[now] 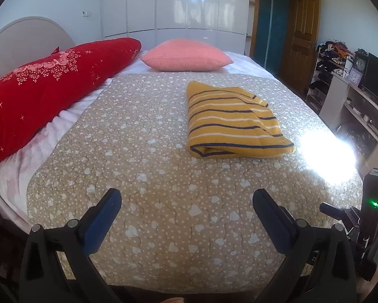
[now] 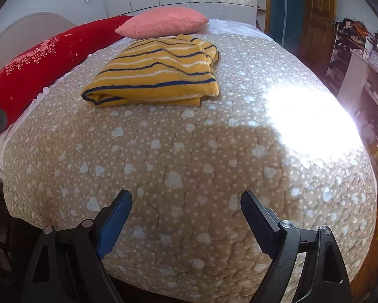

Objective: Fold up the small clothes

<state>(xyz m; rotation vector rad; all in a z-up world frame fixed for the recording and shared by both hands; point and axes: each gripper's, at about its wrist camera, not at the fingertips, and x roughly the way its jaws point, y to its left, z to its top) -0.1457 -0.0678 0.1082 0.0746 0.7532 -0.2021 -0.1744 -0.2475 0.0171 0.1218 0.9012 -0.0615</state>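
Folded yellow sweater (image 1: 233, 121) with dark blue and white stripes, lying flat on a tan quilt (image 1: 151, 176) printed with pale hearts and dots. Folded into a rough rectangle, layered open edge facing the cameras. Same sweater (image 2: 156, 75) seen from the right wrist, near edge showing stacked layers of knit.

Beyond the sweater, toward the far end of the quilt: a salmon-pink cushion (image 1: 186, 55), close to the sweater's far edge but whether touching cannot be told. Left of the sweater, well apart from it: a long red pillow (image 1: 50, 85) with pink floral embroidery, resting along the quilt's left border against a pale rounded headboard (image 1: 24, 32). Right of the sweater, on the quilt: a blown-out patch of sunlight (image 1: 328, 151). Farther right of the sweater, off the bed: cluttered shelves with a clock (image 1: 360, 63).

Nearer than the sweater, well apart from it, hovering over the quilt's near edge: left gripper (image 1: 186, 202), tongs spread wide apart, holding nothing, blue pad on the left finger. Right gripper (image 2: 186, 202) likewise nearer than the sweater and well apart from it, tongs spread wide, gripping nothing, above bare quilt.
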